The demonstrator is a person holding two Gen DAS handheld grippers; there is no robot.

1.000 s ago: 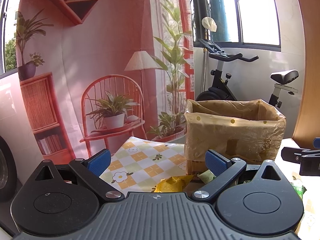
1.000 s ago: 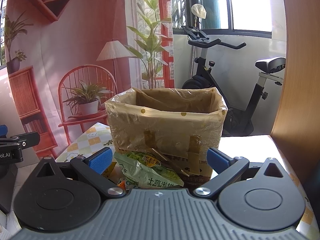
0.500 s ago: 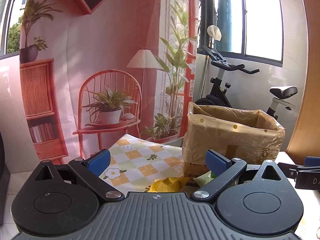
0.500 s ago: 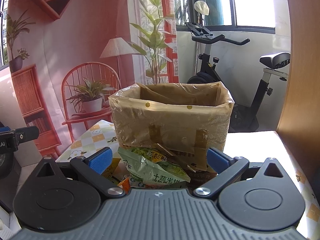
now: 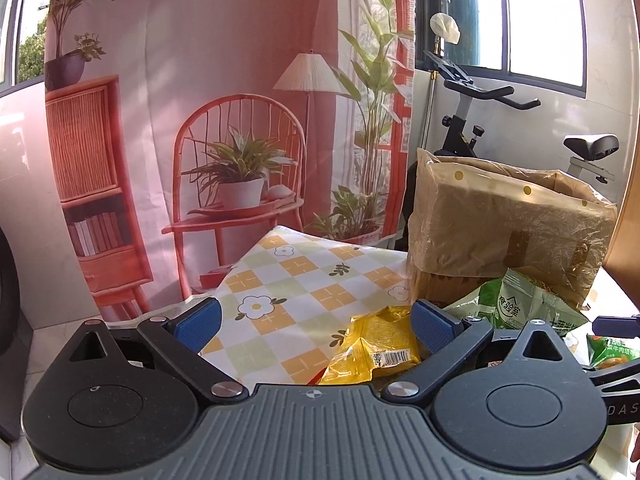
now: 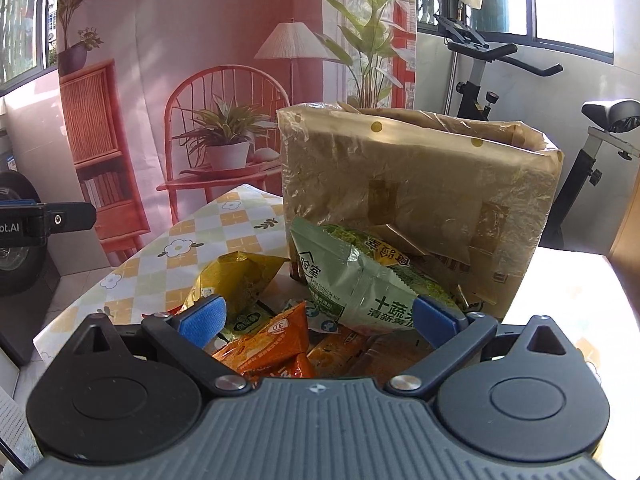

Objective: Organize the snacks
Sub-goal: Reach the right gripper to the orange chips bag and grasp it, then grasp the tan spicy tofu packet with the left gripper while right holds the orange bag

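A brown box lined with a dotted plastic bag [image 6: 416,188] stands open-topped on the checkered tablecloth [image 6: 192,240]; it also shows in the left wrist view [image 5: 504,220]. A pile of snack packets lies in front of it: a green packet [image 6: 360,276], a yellow packet [image 6: 236,276] and orange packets [image 6: 276,340]. My right gripper [image 6: 318,320] is open and empty just above the pile. My left gripper [image 5: 316,322] is open and empty above the yellow packet [image 5: 376,344], with the green packet [image 5: 520,300] to its right.
The tablecloth's left edge [image 5: 236,276] drops off to the floor. A printed backdrop [image 5: 240,120] hangs behind the table. An exercise bike [image 6: 500,76] stands behind the box. A wooden panel [image 5: 630,220] rises at the far right.
Both grippers have tilted down and moved closer to the snack pile, which now shows more fully. Both stay open and empty.
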